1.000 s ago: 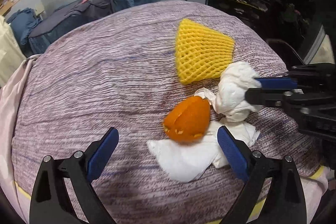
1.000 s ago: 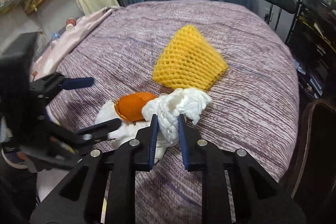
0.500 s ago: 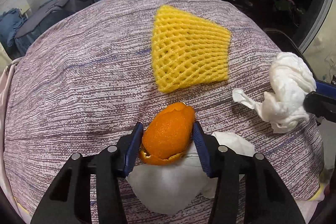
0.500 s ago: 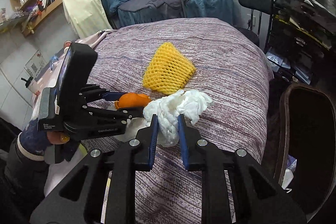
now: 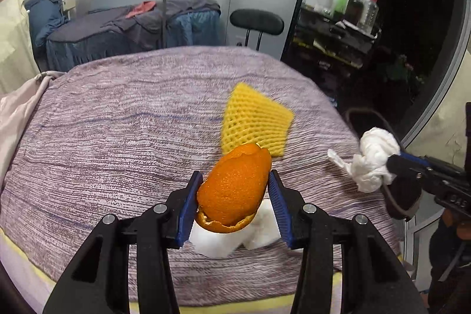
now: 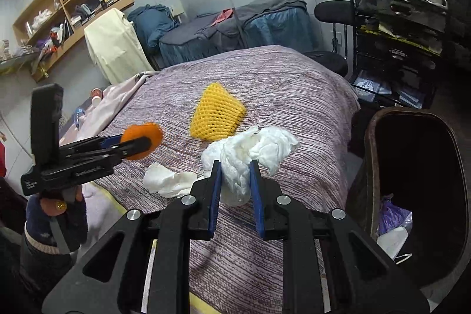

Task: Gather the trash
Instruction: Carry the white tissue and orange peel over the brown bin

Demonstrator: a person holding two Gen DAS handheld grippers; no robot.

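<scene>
Both loads have come up off the bed (image 6: 294, 84) since a second ago: then my left fingers were spread wide over the peel, and now my left gripper (image 5: 234, 197) pinches the peel (image 5: 235, 190) and holds it above the blanket, while my right gripper (image 6: 234, 190) keeps its squeeze on the wad (image 6: 250, 155) and has swung out past the bed's right edge. The peel stands long axis roughly along my fingers, open rim toward the camera. What the next move turns on, I judge, is the bin (image 6: 379, 143): in the right wrist view it sits on the floor just right of and below the right gripper, its mouth open (some rubbish already lies inside), so the right hand is much the nearer and should drop first; the left must cross the bed's corner to reach it. Left behind on the blanket are the net (image 6: 217, 114), well forward of both grippers, and the tissue (image 6: 167, 181), which lies just under the lifted peel in the left wrist view.
</scene>
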